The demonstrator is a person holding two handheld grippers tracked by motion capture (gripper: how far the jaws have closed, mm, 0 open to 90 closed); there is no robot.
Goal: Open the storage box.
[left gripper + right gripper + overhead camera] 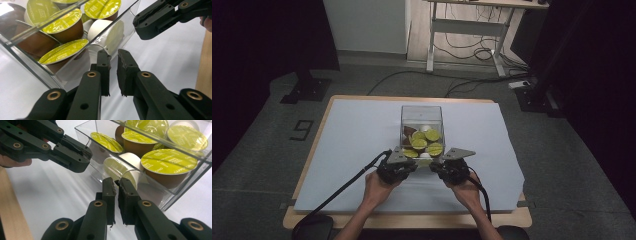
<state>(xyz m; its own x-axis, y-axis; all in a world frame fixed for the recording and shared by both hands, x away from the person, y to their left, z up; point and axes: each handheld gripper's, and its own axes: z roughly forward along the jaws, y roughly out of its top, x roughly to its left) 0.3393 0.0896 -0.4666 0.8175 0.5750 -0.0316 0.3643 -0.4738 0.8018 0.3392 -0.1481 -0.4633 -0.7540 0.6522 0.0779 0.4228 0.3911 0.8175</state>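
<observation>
**Both grippers closing in on the near wall of the capsule box**

The step in hand looked like taking hold of the clear box [422,131] by its near wall, 1 gripper at each end. In the high view the left gripper [403,159] and the right gripper [447,159] sat side by side at the box's near edge, each held in a hand [378,186].

In the left gripper view, the left gripper [113,56] had its jaws drawn nearly together, a narrow gap left between them, with nothing visibly pinched. Its tips sat at or just short of the clear wall; contact could not be told. The green-lidded capsules [63,51] lay just beyond and to the left of the tips, inside the box, with a white capsule [106,31] on its side straight ahead.

In the right gripper view, the right gripper [116,183] was likewise almost shut on a thin gap, tips at the wall's edge, capsules ahead and to the right.

The next move probably called for the wall to sit squarely between each pair of jaws before clamping, since the slick plastic could slip or the box could tip.
</observation>
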